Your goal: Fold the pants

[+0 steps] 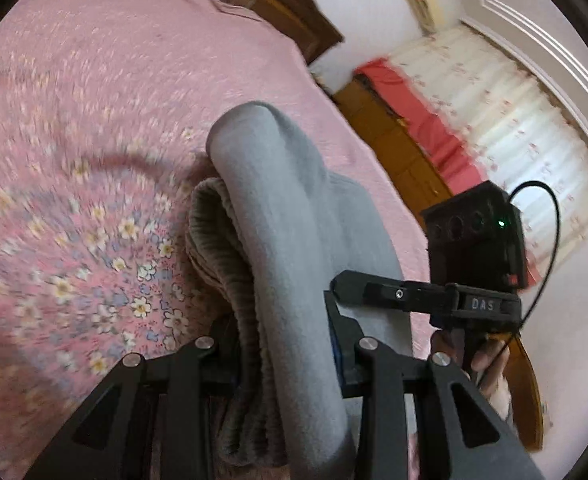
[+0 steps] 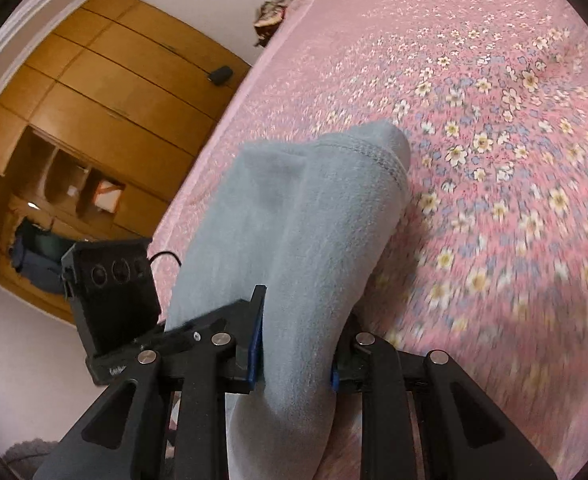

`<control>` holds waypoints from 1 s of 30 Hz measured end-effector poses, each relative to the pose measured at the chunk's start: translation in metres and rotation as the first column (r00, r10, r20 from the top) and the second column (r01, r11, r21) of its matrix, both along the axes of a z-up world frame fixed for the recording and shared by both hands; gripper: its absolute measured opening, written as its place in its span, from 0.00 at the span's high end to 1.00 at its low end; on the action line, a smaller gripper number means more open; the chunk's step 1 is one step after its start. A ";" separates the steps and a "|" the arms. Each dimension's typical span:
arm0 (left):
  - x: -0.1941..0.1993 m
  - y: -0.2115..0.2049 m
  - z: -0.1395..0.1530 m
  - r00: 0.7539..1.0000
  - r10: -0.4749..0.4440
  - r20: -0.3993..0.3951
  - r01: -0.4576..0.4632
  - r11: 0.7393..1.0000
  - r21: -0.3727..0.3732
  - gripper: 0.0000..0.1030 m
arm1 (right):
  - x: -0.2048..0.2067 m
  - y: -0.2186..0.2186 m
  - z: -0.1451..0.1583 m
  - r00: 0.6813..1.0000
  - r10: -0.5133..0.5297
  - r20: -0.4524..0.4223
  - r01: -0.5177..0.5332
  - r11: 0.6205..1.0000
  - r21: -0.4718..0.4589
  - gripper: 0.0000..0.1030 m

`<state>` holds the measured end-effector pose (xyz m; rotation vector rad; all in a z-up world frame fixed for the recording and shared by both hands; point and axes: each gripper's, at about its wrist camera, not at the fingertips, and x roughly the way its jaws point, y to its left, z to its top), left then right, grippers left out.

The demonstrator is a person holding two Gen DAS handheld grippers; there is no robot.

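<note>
The grey fleece pants hang bunched between the jaws of my left gripper, which is shut on them above the pink bed; a ribbed waistband shows on the left side of the bundle. In the right wrist view my right gripper is shut on another part of the same pants, with a stitched hem at the top. The right gripper's body shows at the right of the left wrist view, and the left gripper's body at the left of the right wrist view.
A pink floral bedspread covers the bed below both grippers. A wooden wardrobe stands beyond the bed's edge. A wooden headboard, a red cloth on a cabinet and floral curtains lie further off.
</note>
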<state>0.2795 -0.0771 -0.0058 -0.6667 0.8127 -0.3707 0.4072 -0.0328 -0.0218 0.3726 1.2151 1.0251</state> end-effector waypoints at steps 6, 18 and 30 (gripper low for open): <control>0.028 -0.014 -0.002 1.000 0.004 -0.002 -0.004 0.999 0.047 0.65 | 0.010 -0.018 -0.016 0.997 -0.017 -0.071 0.020 0.999 0.042 0.67; -0.084 -0.017 0.072 0.949 -0.021 0.314 -0.086 0.943 0.322 0.61 | -0.138 -0.017 0.072 0.866 -0.276 0.416 0.258 0.961 0.101 0.83; -0.051 -0.036 0.015 0.987 -0.077 0.144 0.014 0.919 0.394 0.97 | -0.126 -0.023 0.036 0.907 -0.287 0.307 0.283 0.957 0.056 0.98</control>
